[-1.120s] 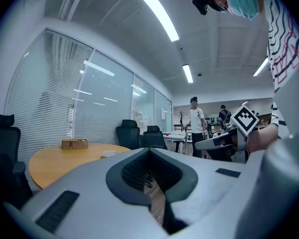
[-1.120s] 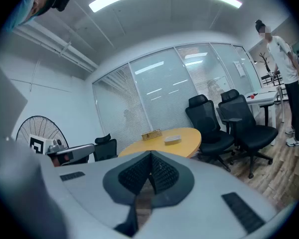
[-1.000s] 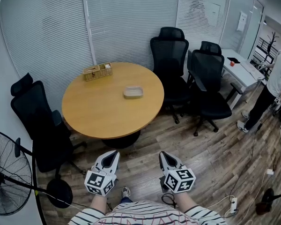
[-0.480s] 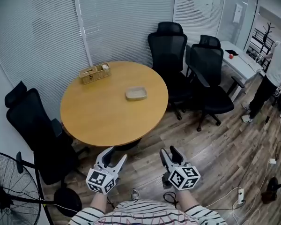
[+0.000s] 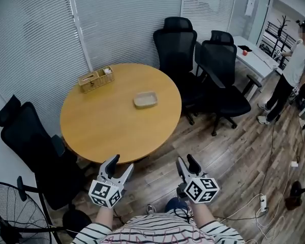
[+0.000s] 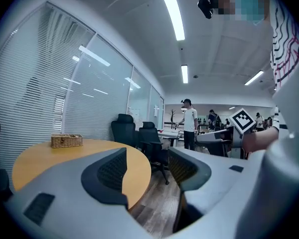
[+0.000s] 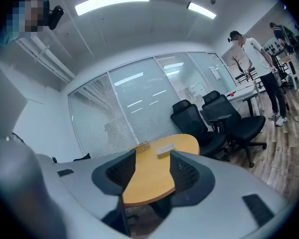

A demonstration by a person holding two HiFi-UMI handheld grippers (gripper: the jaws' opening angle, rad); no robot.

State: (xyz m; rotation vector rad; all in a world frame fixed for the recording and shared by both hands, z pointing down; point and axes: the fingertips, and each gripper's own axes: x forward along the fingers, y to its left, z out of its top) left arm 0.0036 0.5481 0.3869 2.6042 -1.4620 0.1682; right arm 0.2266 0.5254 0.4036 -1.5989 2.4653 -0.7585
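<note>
Both the left tool (image 5: 119, 165) and the right tool (image 5: 186, 162) are spread and empty, held over the wooden floor (image 5: 234, 151) just short of the round bench (image 5: 107, 131). On that bench, a shallow tray (image 5: 145, 99) near its middle and a wicker basket (image 5: 96, 79) at its far edge lie untouched. Black office chairs (image 5: 175, 44) stand around the bench, and slatted blinds (image 5: 40, 29) hang beyond it.

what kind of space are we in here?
Likely an office meeting corner: a round wooden table with black office chairs beside it, blind-covered glass walls, and a white desk beyond.
</note>
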